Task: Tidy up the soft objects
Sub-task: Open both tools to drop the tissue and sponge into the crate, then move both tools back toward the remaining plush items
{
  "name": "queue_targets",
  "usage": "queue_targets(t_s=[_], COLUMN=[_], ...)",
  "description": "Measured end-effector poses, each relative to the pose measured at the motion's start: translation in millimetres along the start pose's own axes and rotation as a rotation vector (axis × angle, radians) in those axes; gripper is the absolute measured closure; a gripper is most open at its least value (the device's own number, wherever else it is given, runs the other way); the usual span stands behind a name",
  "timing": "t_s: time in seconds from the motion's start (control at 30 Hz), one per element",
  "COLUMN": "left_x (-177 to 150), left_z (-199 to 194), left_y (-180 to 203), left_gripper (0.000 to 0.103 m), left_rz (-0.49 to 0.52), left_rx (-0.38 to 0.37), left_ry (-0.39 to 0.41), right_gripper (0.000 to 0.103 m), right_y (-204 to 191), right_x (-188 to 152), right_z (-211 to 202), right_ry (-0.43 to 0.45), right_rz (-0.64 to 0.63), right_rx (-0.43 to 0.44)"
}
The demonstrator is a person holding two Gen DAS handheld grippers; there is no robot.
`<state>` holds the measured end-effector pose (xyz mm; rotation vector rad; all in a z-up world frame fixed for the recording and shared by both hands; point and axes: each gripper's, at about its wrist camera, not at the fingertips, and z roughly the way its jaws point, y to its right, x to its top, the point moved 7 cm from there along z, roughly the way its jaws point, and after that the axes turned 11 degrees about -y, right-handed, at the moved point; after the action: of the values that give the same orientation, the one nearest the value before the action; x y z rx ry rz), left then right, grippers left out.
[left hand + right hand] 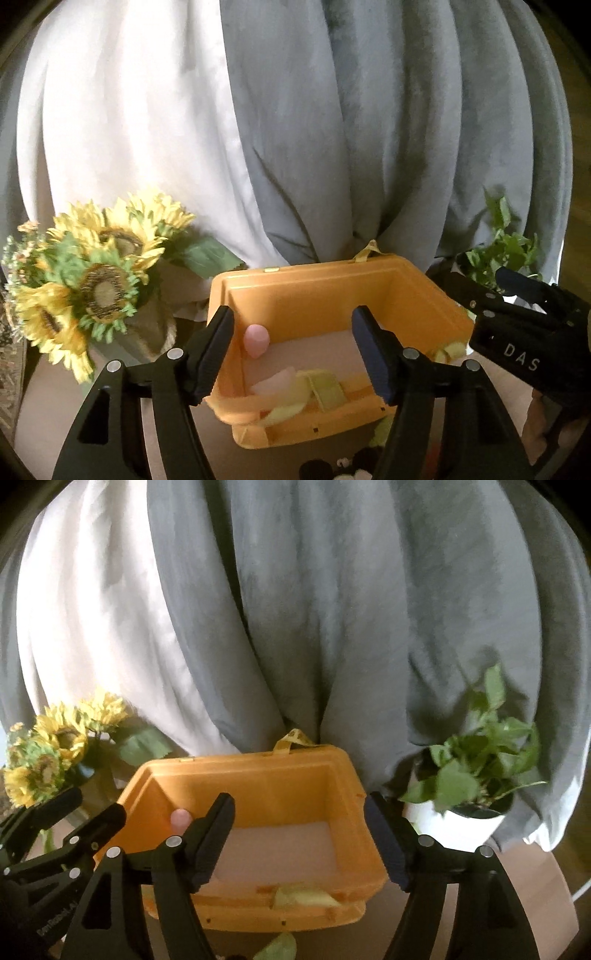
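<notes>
An orange box [314,267] stands open in front of both grippers, with a yellow strap at its far rim. Inside it lie a pink egg-shaped soft thing [255,339], a pale pink piece [271,384] and yellow-green cloth pieces [321,387]. My left gripper [291,314] is open over the box's near side, nothing between its fingers. My right gripper [300,799] is open too, over the same box [258,760], empty. The pink egg [180,818] shows past its left finger. Yellow-green cloth [303,897] lies at the near rim.
A sunflower bouquet [92,280] stands left of the box, a potted green plant [476,775] in a white pot to its right. White and grey curtains [369,129] hang close behind. A green piece [277,949] lies on the surface before the box.
</notes>
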<state>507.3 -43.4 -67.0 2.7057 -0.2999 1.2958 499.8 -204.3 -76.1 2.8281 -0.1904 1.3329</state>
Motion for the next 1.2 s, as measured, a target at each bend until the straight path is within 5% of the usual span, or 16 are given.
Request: queue_targets(t_s=[0.6, 1.2], left_x=[-32, -88], left_z=[-90, -138], left_y=[21, 78], left_gripper=[0.032, 0.032], left_rz=[0.042, 0.140], left_rx=[0.004, -0.079], left_ry=[0.073, 0.051], right_gripper=[0.022, 0.022], right_y=[24, 67], right_x=[-39, -107], right_z=[-102, -162], right_ry=[0.112, 0.063], right_rz=[0.058, 0.112], right_rx=[-0.078, -0.128])
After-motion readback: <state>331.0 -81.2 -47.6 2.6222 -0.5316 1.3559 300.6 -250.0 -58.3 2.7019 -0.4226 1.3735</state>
